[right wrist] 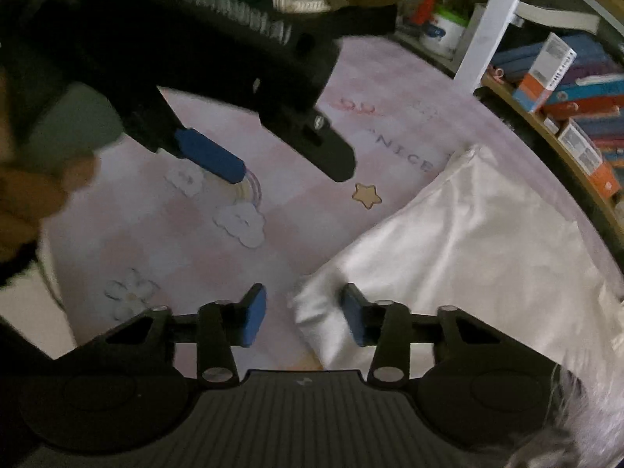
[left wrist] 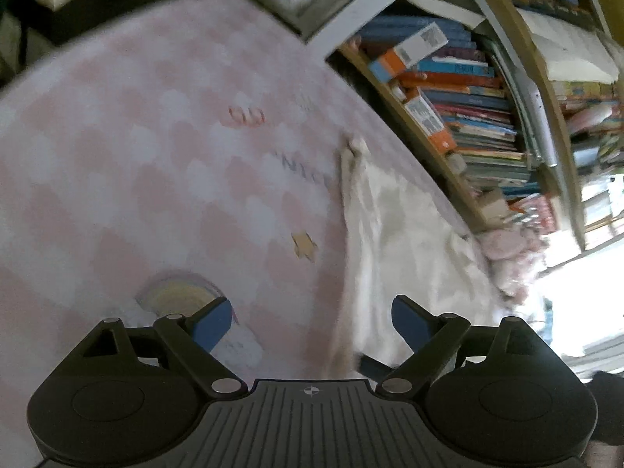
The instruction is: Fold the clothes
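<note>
A white satin garment (right wrist: pixel 468 253) lies spread on the right side of a pink checked bedsheet (right wrist: pixel 175 241) printed with clouds and a star. My right gripper (right wrist: pixel 304 304) stands over its near left corner. The corner lies between the blue pads and touches the right one, with a gap left to the other pad. My left gripper (right wrist: pixel 290 173) hovers wide open over the sheet, left of the garment, with nothing in it. In the left wrist view, the left gripper (left wrist: pixel 310 312) is above the garment's (left wrist: pixel 397 234) left edge on the sheet (left wrist: pixel 156 156).
A bookshelf (left wrist: pixel 460 89) packed with books runs along the bed's right side, also seen as the bookshelf (right wrist: pixel 577 89) past a white post (right wrist: pixel 495 19). A pink fluffy item (left wrist: pixel 511 249) lies by the shelf. A person's hand (right wrist: pixel 23 195) holds the left gripper.
</note>
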Tool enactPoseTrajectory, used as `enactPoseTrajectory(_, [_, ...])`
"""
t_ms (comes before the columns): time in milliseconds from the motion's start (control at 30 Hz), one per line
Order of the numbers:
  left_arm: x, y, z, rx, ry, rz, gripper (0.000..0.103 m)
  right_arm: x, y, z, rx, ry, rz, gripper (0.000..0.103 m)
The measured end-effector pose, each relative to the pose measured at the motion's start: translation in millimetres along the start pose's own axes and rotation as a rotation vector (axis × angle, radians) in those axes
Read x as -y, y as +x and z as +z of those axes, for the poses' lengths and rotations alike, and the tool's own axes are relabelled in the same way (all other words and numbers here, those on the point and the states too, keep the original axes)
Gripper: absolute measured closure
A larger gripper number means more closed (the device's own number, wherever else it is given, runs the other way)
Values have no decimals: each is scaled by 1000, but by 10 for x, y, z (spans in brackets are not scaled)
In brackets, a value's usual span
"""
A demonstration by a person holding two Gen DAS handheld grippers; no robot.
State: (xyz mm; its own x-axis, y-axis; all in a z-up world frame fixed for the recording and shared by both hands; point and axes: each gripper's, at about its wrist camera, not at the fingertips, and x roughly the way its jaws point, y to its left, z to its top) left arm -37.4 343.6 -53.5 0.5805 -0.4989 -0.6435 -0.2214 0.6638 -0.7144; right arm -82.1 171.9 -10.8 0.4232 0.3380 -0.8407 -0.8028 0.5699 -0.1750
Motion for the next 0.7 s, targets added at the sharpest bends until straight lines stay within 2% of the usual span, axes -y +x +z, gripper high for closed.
enactPoseTrajectory(100, [-112,92,-28,-67,-109,-93,12,66,-5,-16,14,52,-22,94])
enactPoseTrajectory(233, [-172,289,-45,-131,-222,-198,12,248,-292,-17,106,184,7,95])
enactPoseTrajectory(367, [-160,517,-45,-176,-301,-295,12,509,-579,-54,159,350,51,95])
enactPoseTrajectory(533, [-38,745,-34,-188,-332,-369,15,577,-646,-89,149,419,80,95])
enactPoseTrajectory(567, [-19,764,-37,-184,-333,-383,21,570,-649,-94,144,419,84,94])
enactPoseTrajectory(633, [-3,797,-39,-184,-336,-382,28,569,-666,-110,140,420,88,86])
enactPoseTrajectory(700, [-22,810,-52,-185,-337,-366,31,584,-697,-133,145,423,87,64])
